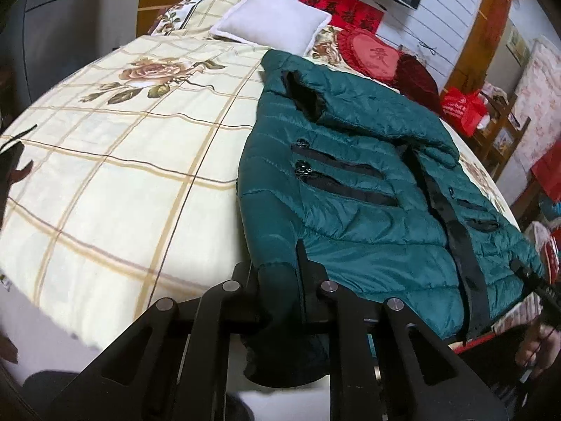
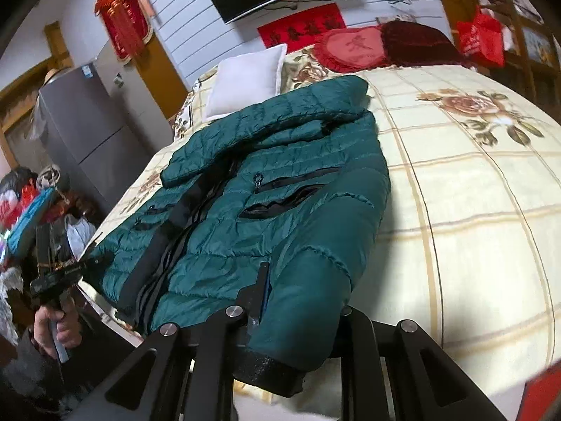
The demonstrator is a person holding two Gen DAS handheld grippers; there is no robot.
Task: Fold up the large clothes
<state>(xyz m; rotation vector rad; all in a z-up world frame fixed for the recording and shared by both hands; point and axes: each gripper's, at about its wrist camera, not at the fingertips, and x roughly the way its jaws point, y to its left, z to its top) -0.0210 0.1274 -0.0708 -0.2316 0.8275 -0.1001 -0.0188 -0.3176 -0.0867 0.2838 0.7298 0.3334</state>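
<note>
While the green jacket (image 1: 368, 189) lies front-up on the bed (image 1: 115, 161), L gripper (image 1: 277, 280) clamps one sleeve cuff. R gripper (image 2: 298, 301) clamps the other.

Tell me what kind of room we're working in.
Likely a home bedroom: a bed with a cream checked floral sheet, a white square pillow, and the green quilted jacket spread on it.

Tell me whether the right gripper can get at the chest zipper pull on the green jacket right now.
Probably not yet: the right gripper is shut on the sleeve, so its fingers are occupied. Nothing covers the zipper pull otherwise.
</note>
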